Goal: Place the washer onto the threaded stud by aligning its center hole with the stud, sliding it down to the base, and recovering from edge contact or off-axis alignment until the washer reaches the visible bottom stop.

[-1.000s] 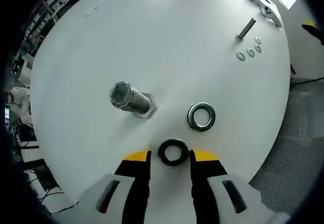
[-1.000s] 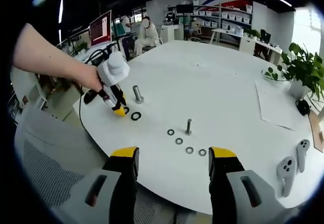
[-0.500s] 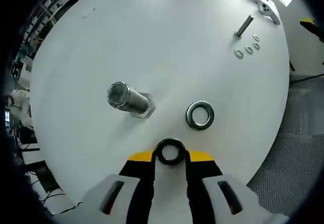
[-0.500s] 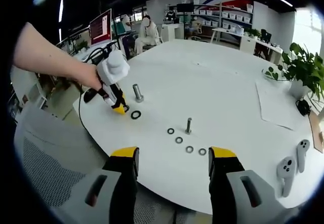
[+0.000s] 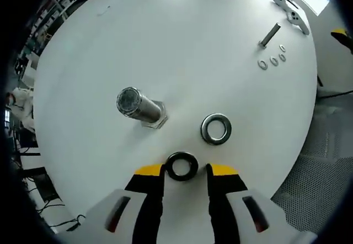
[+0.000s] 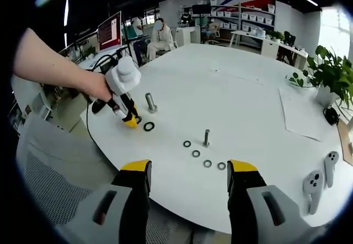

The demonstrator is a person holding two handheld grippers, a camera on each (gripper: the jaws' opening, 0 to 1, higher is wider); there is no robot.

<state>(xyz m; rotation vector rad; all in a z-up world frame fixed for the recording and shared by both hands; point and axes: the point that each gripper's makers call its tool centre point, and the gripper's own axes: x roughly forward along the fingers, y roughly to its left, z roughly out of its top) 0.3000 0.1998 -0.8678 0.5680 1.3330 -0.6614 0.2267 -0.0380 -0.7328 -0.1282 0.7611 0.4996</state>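
Left gripper [image 5: 186,170] with yellow-tipped jaws: spread again, after closing in tight on the flat black ring washer [image 5: 182,166] half a second ago. Washer lying flat on the round white table [image 5: 182,45], between the tips with a small gap at each side, held by neither. Just beyond, a shiny steel ring washer [image 5: 215,129], also flat. Further left, the large steel threaded stud with hex base [image 5: 140,107], upright and bare, apart from both rings. Far off, a small bolt [image 5: 269,35] with small washers [image 5: 273,61].

Right gripper [image 6: 188,170]: jaws wide, empty, hanging near the table edge, unchanged. From there, left gripper's tips down beside the black ring.
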